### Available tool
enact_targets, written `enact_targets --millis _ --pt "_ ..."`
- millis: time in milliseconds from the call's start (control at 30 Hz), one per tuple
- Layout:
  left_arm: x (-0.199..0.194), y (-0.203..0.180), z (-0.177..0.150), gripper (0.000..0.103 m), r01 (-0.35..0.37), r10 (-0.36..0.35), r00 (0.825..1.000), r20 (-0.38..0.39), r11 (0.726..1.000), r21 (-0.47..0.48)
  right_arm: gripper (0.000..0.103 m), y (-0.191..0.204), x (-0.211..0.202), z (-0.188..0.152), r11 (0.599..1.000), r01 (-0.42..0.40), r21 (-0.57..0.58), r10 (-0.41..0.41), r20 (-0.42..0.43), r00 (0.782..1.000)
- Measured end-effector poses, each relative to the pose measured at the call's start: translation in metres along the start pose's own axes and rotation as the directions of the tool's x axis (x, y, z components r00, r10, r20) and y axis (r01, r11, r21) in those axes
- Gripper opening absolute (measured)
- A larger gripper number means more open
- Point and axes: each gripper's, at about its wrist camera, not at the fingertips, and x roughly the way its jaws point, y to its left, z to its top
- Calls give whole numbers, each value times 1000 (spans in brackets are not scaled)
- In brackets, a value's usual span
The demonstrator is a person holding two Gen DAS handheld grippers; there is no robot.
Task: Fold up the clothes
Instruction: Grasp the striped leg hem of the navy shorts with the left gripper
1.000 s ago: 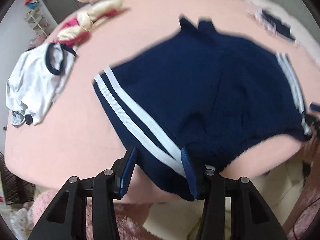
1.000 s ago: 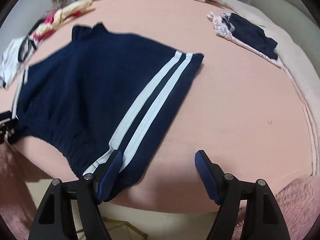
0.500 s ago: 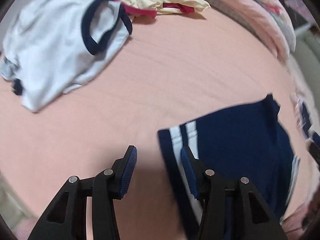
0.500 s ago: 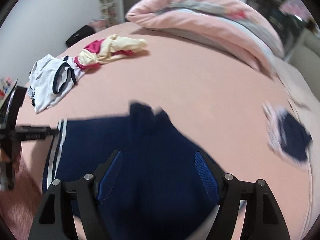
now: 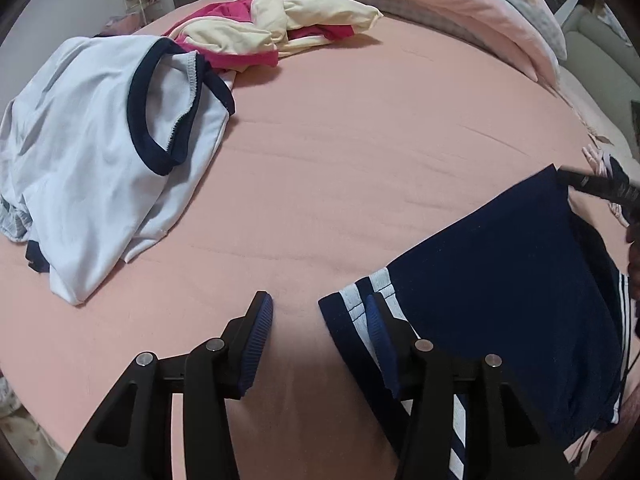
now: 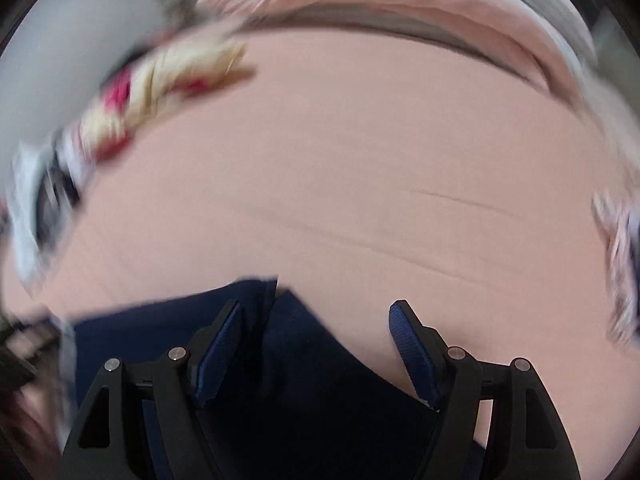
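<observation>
Navy shorts [image 5: 500,272] with white side stripes lie flat on the pink bed sheet [image 5: 360,160]. My left gripper [image 5: 320,332] hovers at their striped hem corner. Its jaws are opening, the corner lies between them by the right pad, and neither pad presses on it. In the blurred right wrist view my right gripper [image 6: 316,340] stands open above the far middle edge of the shorts [image 6: 320,392], gripping nothing. At the right edge of the left wrist view, one of the right gripper's fingers [image 5: 596,185] shows by the shorts' far corner.
A white T-shirt with a navy collar [image 5: 100,160] lies crumpled at the left. A pink and cream garment [image 5: 280,28] sits behind it. A rolled pink duvet [image 5: 440,12] runs along the far side. Small folded clothes [image 5: 600,160] lie at the right edge.
Both grippers have left the shorts' near edge and travelled across them to the far side. The left one now sits at the striped hem corner, the right over the middle. The shorts stayed flat.
</observation>
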Motion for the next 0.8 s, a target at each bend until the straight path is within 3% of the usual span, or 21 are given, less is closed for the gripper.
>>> enact_targets --millis 33,133,200,300,400,467,533,633,700,800 --pt "-4 0 0 46 -1 1 1000 20 1000 -9 74 -2 -2 1 1000 12 9 -12 4 1000" --pt "-17 2 1 46 -10 12 996 89 1000 -25 74 14 0 1 988 114 -105 -114 7 993" --pt "-18 8 2 46 -17 19 994 104 1000 -20 74 25 -5 -1 986 102 -131 -100 21 995" --pt "-9 15 -4 46 -107 109 992 60 994 -37 74 33 -32 -7 991 94 -91 -85 100 991" --pt "-35 19 -10 45 65 -56 989 140 996 -67 74 38 -63 -22 994 64 -91 -55 102 993" --pt "-52 6 -15 45 149 -148 979 140 989 6 74 38 -81 -40 991 70 -112 -63 67 996" --pt "-61 -17 -29 45 179 -184 982 42 979 102 74 37 -102 -69 987 92 -135 -88 35 995" --pt "-84 -59 -67 46 199 -196 980 -43 937 286 75 31 -130 -113 974 157 -164 -154 32 988" --pt "-86 -81 -85 44 200 -189 980 -66 916 349 75 23 -138 -146 966 206 -156 -206 15 978" --pt "-70 -97 -94 23 158 -139 987 -75 908 388 75 8 -133 -187 979 190 -76 -194 -47 980"
